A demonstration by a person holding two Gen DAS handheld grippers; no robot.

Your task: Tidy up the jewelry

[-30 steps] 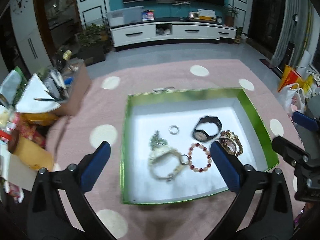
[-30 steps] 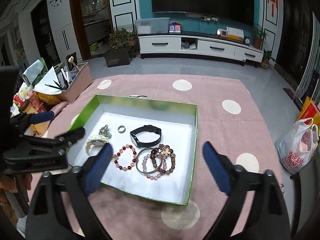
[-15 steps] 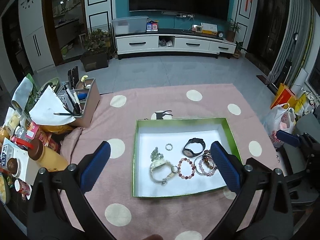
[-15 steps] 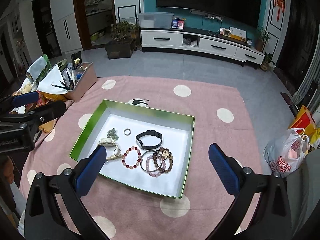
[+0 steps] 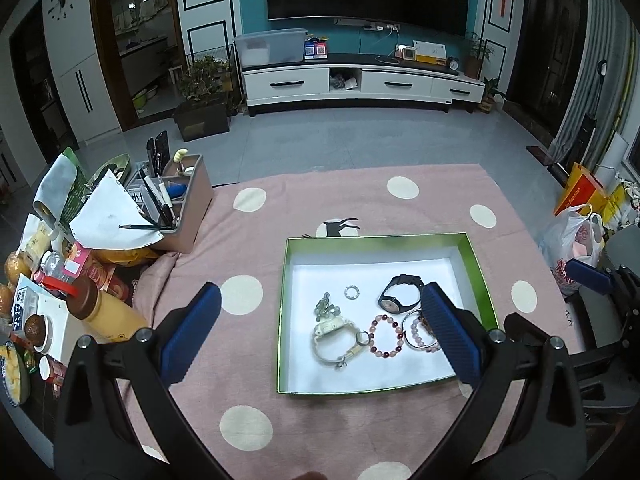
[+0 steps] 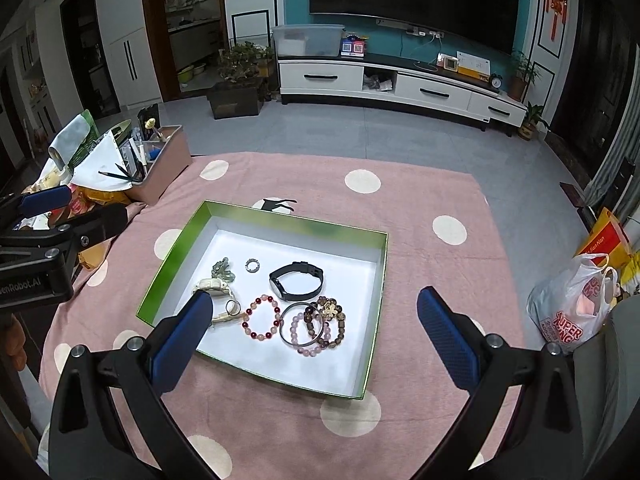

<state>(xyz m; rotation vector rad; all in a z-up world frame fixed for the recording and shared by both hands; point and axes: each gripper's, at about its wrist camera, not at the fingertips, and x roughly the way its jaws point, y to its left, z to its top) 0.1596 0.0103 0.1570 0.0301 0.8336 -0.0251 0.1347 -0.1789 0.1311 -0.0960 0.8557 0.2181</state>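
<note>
My left hand-held gripper [image 5: 320, 328] hangs above the table with its blue fingers [image 5: 191, 336] spread wide and nothing between them. My right hand-held gripper [image 6: 316, 332] is spread the same way, also empty, and I can see it at the right edge of the left wrist view.

Below both sits a green-walled box [image 6: 168, 272] with a white floor, resting on the pink dotted cloth [image 6: 420, 200] that covers the table. The jewelry lies inside it: a black watch [image 6: 296, 278], a small ring [image 6: 252, 265], a red bead bracelet [image 6: 261, 318], a cream watch [image 6: 212, 285] and a cluster of overlapping bangles [image 6: 316, 326]. A pen organizer [image 5: 176, 208] stands at the table's left.
</note>
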